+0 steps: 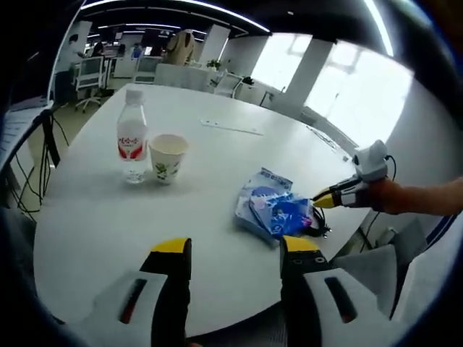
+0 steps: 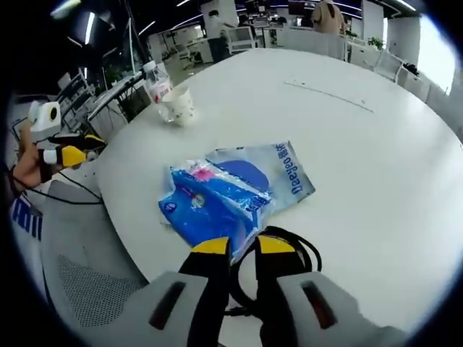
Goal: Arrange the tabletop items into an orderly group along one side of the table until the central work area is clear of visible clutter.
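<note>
Blue packets [image 2: 217, 199] on white table [image 2: 376, 181] | right claw [image 2: 242, 247] narrow around black cable [image 2: 307, 253] | left claw [image 1: 235, 246] wide

The left tongs [image 1: 235, 253] hang with jaws spread wide; the right tongs [image 2: 242, 247] have jaws nearly together, a narrow gap between.

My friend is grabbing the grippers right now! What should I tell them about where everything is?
Left hand-held gripper: open, holding nothing, near the table edge.
Right hand-held gripper: jaws nearly closed at the near edge of the blue packets; a real grip cannot be told. A black cable loops beside its jaws.
Water bottle and paper cup stand side by side near one edge of the white table.
Left: bring the packets and the cable over to the bottle and cup.
</note>
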### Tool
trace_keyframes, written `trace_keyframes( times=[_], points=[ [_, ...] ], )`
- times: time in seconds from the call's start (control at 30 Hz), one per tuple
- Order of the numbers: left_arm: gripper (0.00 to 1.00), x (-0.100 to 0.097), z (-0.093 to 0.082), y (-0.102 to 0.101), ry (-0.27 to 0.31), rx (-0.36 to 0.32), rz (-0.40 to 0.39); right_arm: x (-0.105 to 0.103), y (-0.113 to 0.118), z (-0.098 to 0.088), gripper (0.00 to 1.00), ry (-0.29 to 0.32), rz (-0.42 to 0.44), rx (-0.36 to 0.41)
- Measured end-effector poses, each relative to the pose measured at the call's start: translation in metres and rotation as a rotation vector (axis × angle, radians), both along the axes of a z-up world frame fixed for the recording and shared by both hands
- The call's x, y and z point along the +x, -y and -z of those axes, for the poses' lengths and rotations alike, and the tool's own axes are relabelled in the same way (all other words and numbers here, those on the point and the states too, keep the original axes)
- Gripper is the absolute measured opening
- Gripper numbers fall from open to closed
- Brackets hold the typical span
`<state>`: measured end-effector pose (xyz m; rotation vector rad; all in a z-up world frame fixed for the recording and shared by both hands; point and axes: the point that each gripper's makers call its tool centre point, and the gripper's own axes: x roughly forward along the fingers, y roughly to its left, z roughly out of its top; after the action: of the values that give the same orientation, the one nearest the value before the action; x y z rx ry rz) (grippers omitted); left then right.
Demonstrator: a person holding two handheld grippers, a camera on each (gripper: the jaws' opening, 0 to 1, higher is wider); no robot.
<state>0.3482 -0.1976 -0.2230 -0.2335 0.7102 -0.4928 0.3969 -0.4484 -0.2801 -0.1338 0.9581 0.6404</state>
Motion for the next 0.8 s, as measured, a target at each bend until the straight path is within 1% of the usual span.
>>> trace_keyframes(
  times=[0.1,0.17,0.5,0.6,0.67,0.7,0.8],
  points=[
    [0.49,0.001,-0.001,0.000,0.002,0.002,0.001,0.004,0.001,0.001,0.14,-0.004,-0.010,-0.005],
    [0.49,0.001,-0.002,0.001,0.003,0.005,0.002,0.005,-0.001,0.002,0.18,-0.021,-0.011,0.004],
    [0.49,0.001,-0.003,0.001,0.000,0.010,0.001,0.008,-0.009,0.023,0.22,-0.082,-0.037,-0.019],
    [0.49,0.001,-0.003,0.000,-0.001,0.014,0.000,0.010,-0.007,0.028,0.20,-0.096,-0.026,-0.032],
    [0.48,0.001,-0.003,0.000,-0.002,0.014,-0.002,0.012,-0.006,0.027,0.11,-0.094,-0.012,-0.029],
    [0.48,0.001,-0.004,0.000,-0.002,0.015,-0.003,0.013,-0.005,0.026,0.03,-0.089,-0.008,-0.028],
    [0.48,0.001,-0.003,0.000,-0.003,0.016,-0.006,0.016,-0.004,0.022,0.00,-0.092,0.026,0.000]
  ],
)
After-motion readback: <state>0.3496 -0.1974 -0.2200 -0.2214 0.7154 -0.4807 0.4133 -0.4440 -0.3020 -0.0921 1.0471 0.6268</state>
